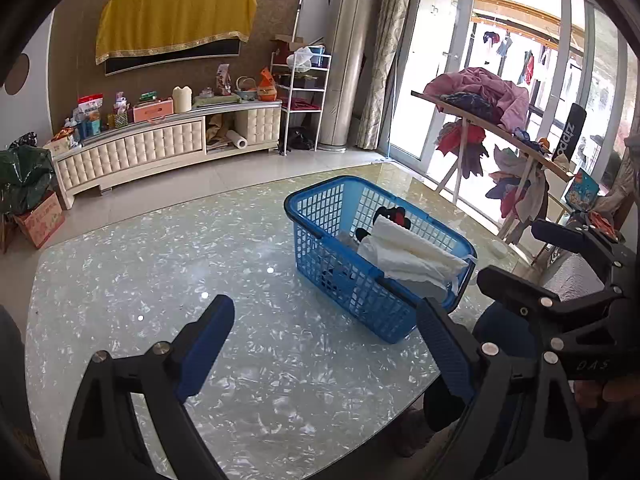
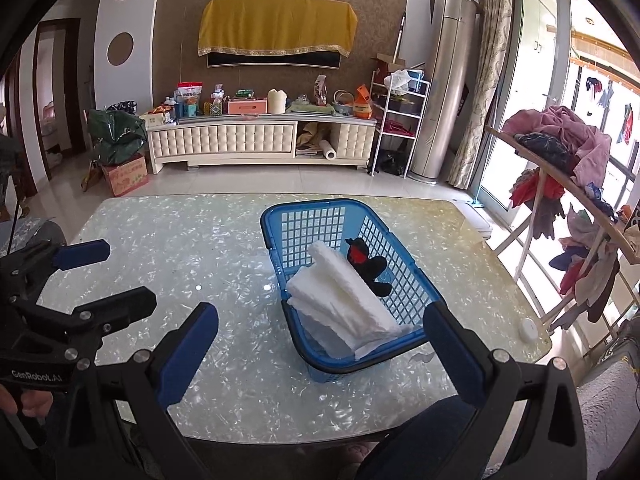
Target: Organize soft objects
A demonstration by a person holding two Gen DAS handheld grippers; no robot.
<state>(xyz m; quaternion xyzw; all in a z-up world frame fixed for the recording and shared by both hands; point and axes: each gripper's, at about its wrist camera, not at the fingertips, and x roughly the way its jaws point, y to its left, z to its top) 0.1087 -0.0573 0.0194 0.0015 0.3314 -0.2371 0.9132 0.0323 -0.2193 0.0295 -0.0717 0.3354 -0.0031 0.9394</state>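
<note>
A blue plastic basket [image 1: 320, 216] [image 2: 280, 224] stands on the marbled glass table [image 1: 160, 264] [image 2: 180, 248]. Folded white cloth [image 1: 412, 256] [image 2: 344, 304] and a black-and-red soft item [image 1: 394, 214] [image 2: 366, 260] lie inside it. My left gripper [image 1: 324, 320] is open and empty, over the table just in front of the basket. My right gripper [image 2: 320, 324] is open and empty, its fingers either side of the basket's near end. The right gripper also shows at the right of the left wrist view [image 1: 520, 252]; the left gripper shows at the left of the right wrist view [image 2: 116, 276].
A wooden rack [image 1: 500, 136] [image 2: 568, 184] heaped with clothes stands to the right by the glass doors. A small white disc [image 2: 529, 328] lies on the table's right edge. A cream TV cabinet [image 1: 160, 148] [image 2: 256, 140] with clutter lines the far wall.
</note>
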